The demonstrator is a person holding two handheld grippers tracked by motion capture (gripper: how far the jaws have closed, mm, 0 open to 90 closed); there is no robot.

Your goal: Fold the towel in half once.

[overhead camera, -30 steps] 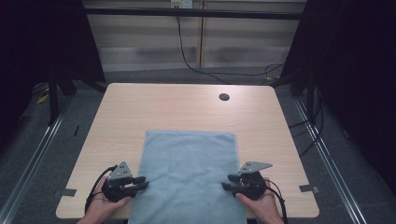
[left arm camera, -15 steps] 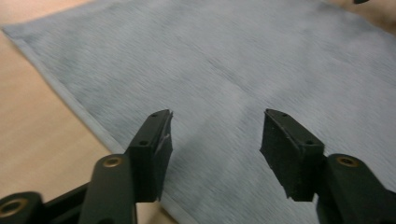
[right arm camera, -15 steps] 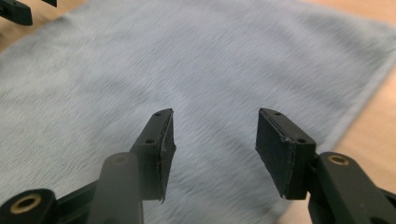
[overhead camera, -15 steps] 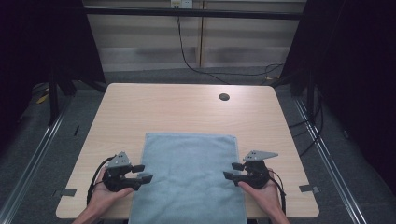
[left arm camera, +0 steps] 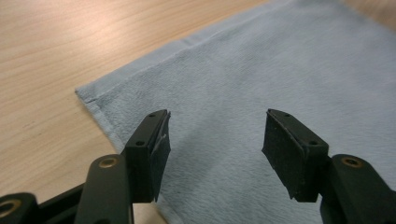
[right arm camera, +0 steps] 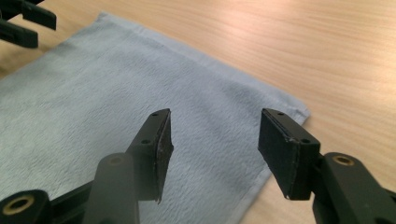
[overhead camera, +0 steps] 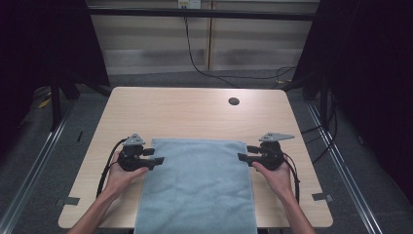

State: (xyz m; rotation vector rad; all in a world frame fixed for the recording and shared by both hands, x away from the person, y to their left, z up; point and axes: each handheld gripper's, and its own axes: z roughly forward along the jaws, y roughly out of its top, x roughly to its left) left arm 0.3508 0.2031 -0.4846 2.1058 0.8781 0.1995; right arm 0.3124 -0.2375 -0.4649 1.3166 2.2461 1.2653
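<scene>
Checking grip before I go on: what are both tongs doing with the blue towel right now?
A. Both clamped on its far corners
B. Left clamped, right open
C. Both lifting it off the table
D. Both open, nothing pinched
D: the left tongs and right tongs stand open over the blue towel, which lies flat on the table, no cloth between their pads.

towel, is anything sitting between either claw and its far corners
Nothing visible does. The towel lies flat on the table, bare on top. The left claw and the right claw are both open beside its far corners with nothing between their jaws.
</scene>
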